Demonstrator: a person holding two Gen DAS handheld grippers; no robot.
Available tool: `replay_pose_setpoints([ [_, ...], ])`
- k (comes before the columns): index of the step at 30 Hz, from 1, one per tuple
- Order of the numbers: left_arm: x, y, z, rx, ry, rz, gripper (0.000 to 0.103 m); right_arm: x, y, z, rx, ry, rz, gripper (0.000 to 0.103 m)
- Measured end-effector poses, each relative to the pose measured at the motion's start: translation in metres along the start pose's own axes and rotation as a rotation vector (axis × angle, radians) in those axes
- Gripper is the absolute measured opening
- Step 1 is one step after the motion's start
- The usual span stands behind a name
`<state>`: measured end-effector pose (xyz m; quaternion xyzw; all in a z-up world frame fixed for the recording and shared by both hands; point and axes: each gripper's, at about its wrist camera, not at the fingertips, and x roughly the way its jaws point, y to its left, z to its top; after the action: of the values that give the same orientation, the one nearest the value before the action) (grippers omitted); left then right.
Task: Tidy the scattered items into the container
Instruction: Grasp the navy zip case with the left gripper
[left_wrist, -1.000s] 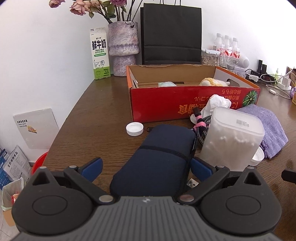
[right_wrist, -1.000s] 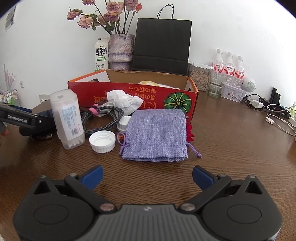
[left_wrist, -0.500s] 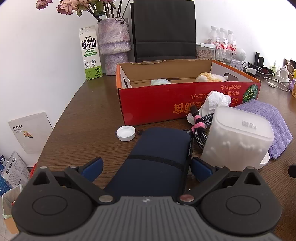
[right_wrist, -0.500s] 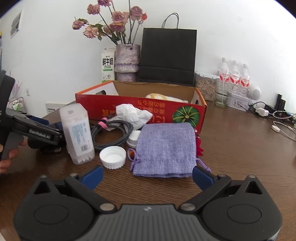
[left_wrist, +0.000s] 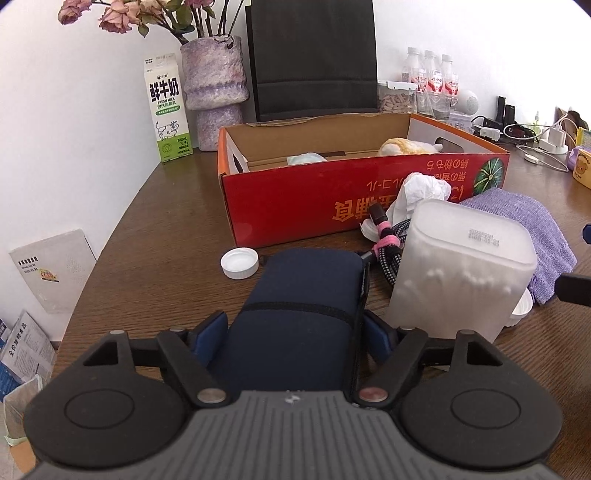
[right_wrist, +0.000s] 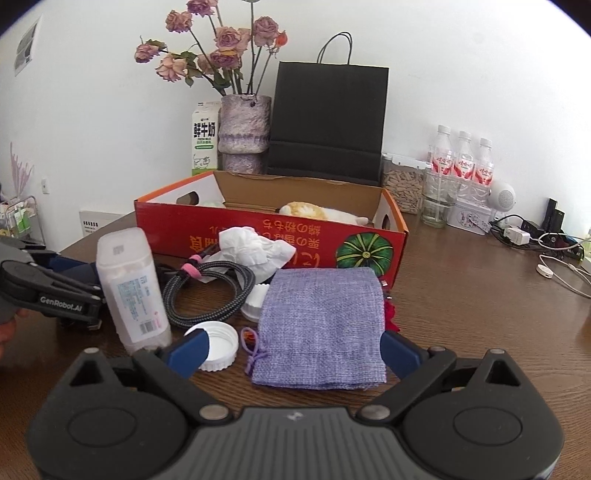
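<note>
Brown wooden bench (left_wrist: 155, 258) carries a red cardboard box (left_wrist: 295, 199) at twelve o'clock. Left tongs (left_wrist: 295, 332) are closing on a navy pouch (left_wrist: 303, 306) lying between them, pads at its sides. Right tongs (right_wrist: 291, 349) stand open around a purple cloth bag (right_wrist: 321, 321), not touching it.

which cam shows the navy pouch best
The left wrist view: the navy pouch fills its centre between the closing left gripper. The right wrist view shows only a sliver behind the cotton swab box.
</note>
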<state>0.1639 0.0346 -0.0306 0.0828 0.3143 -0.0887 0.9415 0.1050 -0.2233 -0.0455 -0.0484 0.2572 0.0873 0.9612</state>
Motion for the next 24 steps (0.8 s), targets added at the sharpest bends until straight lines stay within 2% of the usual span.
replay_pose_setpoints([
  [3, -0.003, -0.005, -0.002, 0.021, -0.017, 0.025, 0.071, 0.002, -0.008, -0.001, 0.019, 0.006, -0.017, 0.099],
  [8, -0.01, -0.004, -0.005, -0.008, -0.035, 0.032, 0.068, 0.004, -0.014, -0.001, 0.03, 0.008, -0.028, 0.099],
  [16, -0.021, -0.002, -0.009, -0.033, -0.055, 0.048, 0.065, 0.011, -0.019, 0.004, 0.037, 0.014, -0.042, 0.099],
  [19, -0.018, -0.003, -0.009, -0.027, -0.03, 0.059, 0.072, 0.015, -0.022, 0.008, 0.038, 0.023, -0.052, 0.099],
  [21, -0.016, -0.002, -0.008, -0.032, -0.006, 0.059, 0.08, 0.019, -0.022, 0.011, 0.036, 0.032, -0.054, 0.099],
  [23, -0.015, 0.001, -0.006, -0.051, 0.0, 0.062, 0.093, 0.023, -0.022, 0.013, 0.029, 0.041, -0.051, 0.099],
  [24, -0.014, 0.003, -0.004, -0.056, 0.001, 0.064, 0.094, 0.026, -0.021, 0.015, 0.023, 0.048, -0.05, 0.099],
])
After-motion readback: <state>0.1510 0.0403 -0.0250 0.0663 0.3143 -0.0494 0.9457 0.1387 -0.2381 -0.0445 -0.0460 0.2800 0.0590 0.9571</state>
